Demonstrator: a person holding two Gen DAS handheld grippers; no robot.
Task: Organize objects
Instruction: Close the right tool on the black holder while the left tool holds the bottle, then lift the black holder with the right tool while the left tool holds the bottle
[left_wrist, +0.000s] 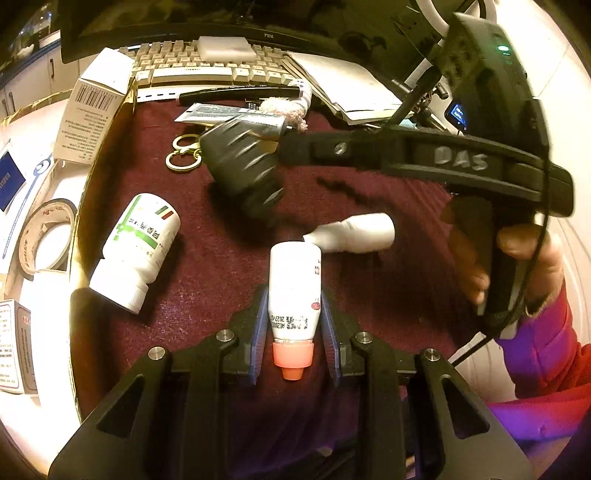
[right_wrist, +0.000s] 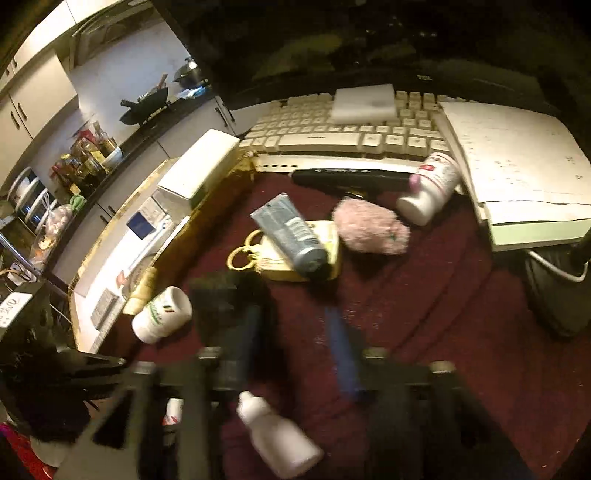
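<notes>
On the dark red cloth of the worktop, a green-labelled pill bottle lies at the left, near a roll of tape beyond the cloth's edge. In the middle, the left gripper has its jaws closed on a small white bottle with a pink cap. Just right of that a white dropper bottle lies loose. The right gripper hangs above the cloth, jaws apart, holding nothing; keyboard far behind

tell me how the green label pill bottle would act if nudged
The pill bottle lies on its side on the cloth, so it would probably roll. It looks like smooth plastic, likely slippery to pinch. The rough cloth may slow it.
</notes>
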